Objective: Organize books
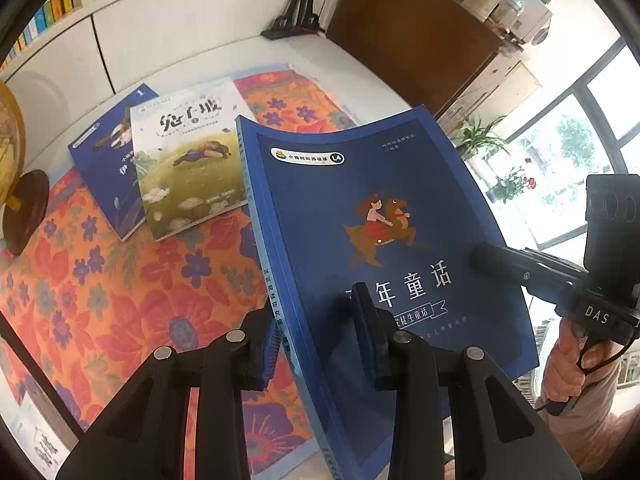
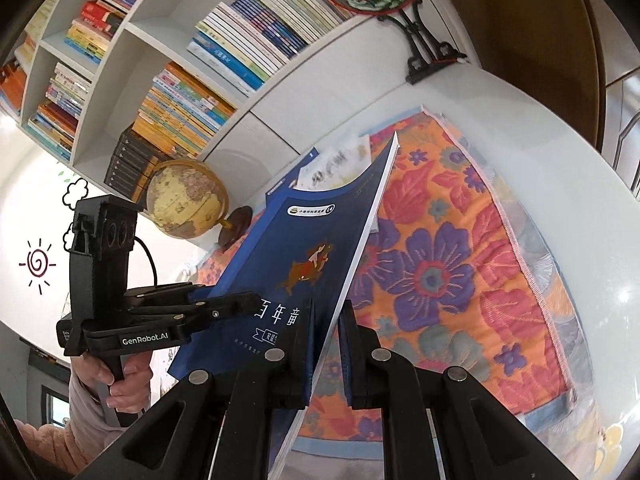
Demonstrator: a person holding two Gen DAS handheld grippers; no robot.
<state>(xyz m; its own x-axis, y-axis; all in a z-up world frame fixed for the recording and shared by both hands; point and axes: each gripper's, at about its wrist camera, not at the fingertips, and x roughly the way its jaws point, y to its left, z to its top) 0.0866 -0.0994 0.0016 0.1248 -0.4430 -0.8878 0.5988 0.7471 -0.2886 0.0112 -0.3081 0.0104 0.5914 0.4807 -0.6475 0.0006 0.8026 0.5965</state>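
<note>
Although the dark blue book (image 1: 384, 240) fills the centre of both views, its lower edge is cut off behind the black gripper bodies, and the small print under its title is too fine to read. It is held in the air above the flowered cloth (image 1: 100, 300), bowed, with the left gripper (image 1: 316, 336) clamped on its spine edge and the right gripper (image 2: 326, 344) clamped on its page edge. The cover shows "L4" and large characters "年童话". "GenRobot.AI" marks one gripper body, "DAS" the other. Two more books (image 1: 176, 164) lie overlapping at upper left, beside a partly cropped globe (image 2: 186, 198).
</note>
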